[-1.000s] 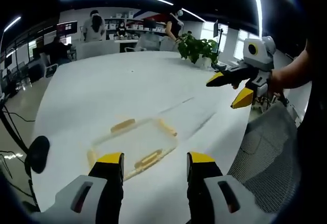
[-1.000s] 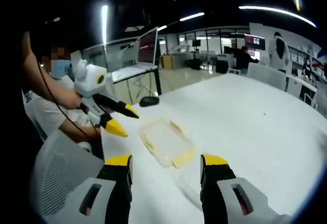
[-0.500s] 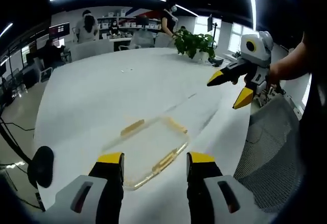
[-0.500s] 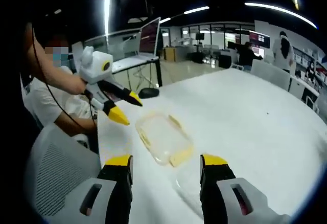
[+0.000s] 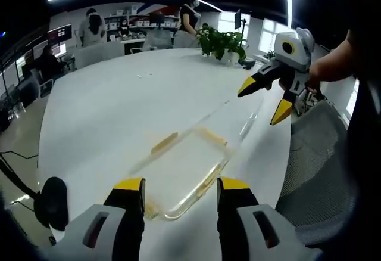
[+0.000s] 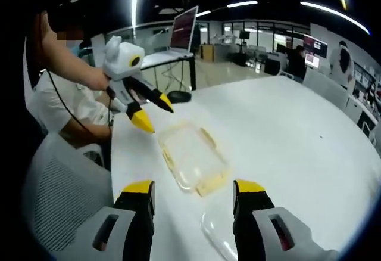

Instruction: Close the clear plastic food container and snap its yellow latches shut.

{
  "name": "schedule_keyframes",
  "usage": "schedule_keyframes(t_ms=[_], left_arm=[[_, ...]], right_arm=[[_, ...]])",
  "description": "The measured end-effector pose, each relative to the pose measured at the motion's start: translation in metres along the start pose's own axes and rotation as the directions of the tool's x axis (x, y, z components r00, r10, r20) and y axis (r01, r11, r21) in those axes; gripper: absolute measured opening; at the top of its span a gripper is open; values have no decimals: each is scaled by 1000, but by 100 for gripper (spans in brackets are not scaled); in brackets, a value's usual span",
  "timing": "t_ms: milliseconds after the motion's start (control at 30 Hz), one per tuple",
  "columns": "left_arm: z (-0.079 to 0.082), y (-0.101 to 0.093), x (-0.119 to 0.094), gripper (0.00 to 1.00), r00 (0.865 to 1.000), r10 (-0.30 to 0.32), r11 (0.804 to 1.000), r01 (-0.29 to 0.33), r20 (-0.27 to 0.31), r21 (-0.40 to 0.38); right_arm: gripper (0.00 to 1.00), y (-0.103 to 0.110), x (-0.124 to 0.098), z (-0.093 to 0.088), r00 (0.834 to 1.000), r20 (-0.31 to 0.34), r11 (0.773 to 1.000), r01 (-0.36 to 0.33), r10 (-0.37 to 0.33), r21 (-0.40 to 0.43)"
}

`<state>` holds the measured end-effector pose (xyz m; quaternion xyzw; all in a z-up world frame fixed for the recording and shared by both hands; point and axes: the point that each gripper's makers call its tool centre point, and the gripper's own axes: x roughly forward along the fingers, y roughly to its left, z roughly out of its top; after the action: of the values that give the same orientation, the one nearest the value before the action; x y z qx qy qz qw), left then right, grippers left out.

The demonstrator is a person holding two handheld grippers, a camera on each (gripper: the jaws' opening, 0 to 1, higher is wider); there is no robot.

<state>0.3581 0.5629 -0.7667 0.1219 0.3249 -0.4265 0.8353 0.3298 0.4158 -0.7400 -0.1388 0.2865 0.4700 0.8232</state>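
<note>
white table (image 5: 107, 112) held clear container (image 6: 193, 159), loose lid (image 6: 217, 240) just beside it. left gripper (image 5: 178, 186), right gripper (image 6: 193, 189) both gaped, empty. advised gripping lid by rim, seating square before latches (image 6: 211, 183).

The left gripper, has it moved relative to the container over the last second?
Yes. In the right gripper view, the left gripper now sits closer to the container, its fingers near the container's far corner.
</note>
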Motion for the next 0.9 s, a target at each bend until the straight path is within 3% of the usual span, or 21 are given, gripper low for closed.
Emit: schedule_keyframes(t_ms=[533,700,900], left_arm=[[-18,6,8,48,993,-68,993,76,-92,87],[-21,8,7,46,990,-61,982,82,-124,170],[-24,10,9,48,985,-87,978,113,-151,172]], right_arm=[[52,-1,21,-7,997,-65,999,-40,38,-20],[52,0,26,-8,994,-91,998,-59,56,-32],[52,1,32,-8,991,-113,996,-75,68,-57]])
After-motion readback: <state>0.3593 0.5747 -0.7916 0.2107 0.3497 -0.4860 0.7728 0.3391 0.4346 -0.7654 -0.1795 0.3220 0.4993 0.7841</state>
